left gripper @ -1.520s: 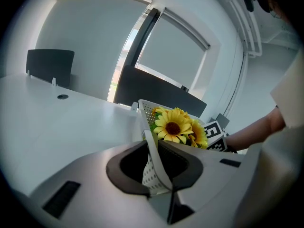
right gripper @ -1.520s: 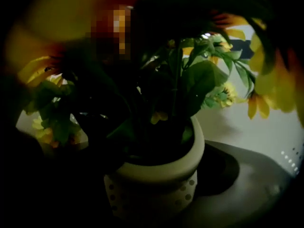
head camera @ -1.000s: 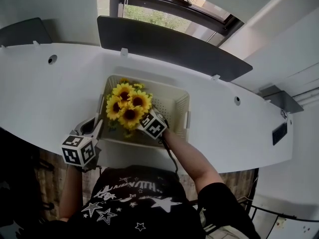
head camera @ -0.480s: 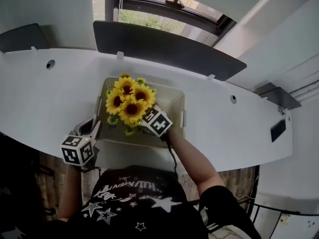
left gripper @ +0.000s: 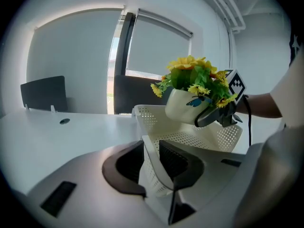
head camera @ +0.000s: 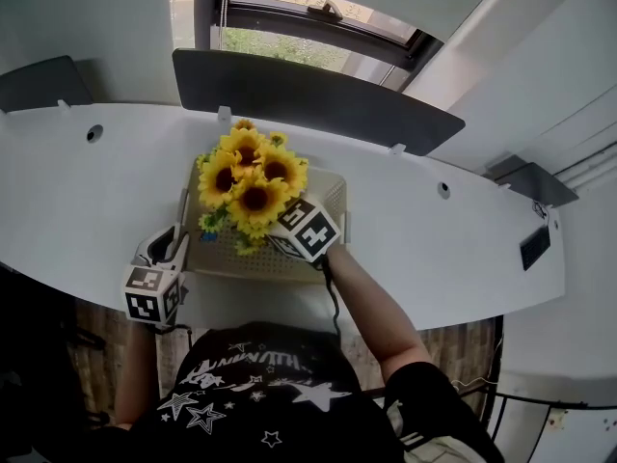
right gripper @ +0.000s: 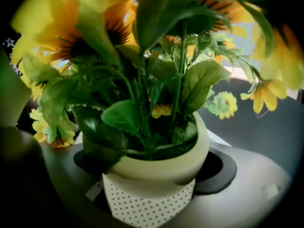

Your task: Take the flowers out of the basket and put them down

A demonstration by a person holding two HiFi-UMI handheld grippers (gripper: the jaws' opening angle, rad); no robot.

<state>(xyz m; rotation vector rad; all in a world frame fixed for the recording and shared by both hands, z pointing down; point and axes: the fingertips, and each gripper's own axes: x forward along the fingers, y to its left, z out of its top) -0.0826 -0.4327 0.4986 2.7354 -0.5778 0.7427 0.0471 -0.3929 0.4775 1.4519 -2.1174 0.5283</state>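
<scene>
A bunch of yellow sunflowers (head camera: pixel 249 177) stands in a cream pot (left gripper: pixel 183 106). My right gripper (head camera: pixel 273 235) is shut on that pot and holds it in the air above the white perforated basket (head camera: pixel 335 197). In the right gripper view the pot (right gripper: pixel 161 163) sits between the jaws and leaves fill the picture. My left gripper (head camera: pixel 172 244) is at the basket's near left corner. Its jaws have just been opening, and the basket wall (left gripper: pixel 154 175) stands between them without being pinched.
The basket rests on a curved white desk (head camera: pixel 453 249) near its front edge. A dark divider panel (head camera: pixel 308 95) runs along the back, with a window behind it. Round cable holes (head camera: pixel 442 189) sit in the desktop. The person's body is close to the front edge.
The right gripper has risen with the potted flowers, from inside the basket to above its rim. The left gripper has rolled a little at the basket's corner.
</scene>
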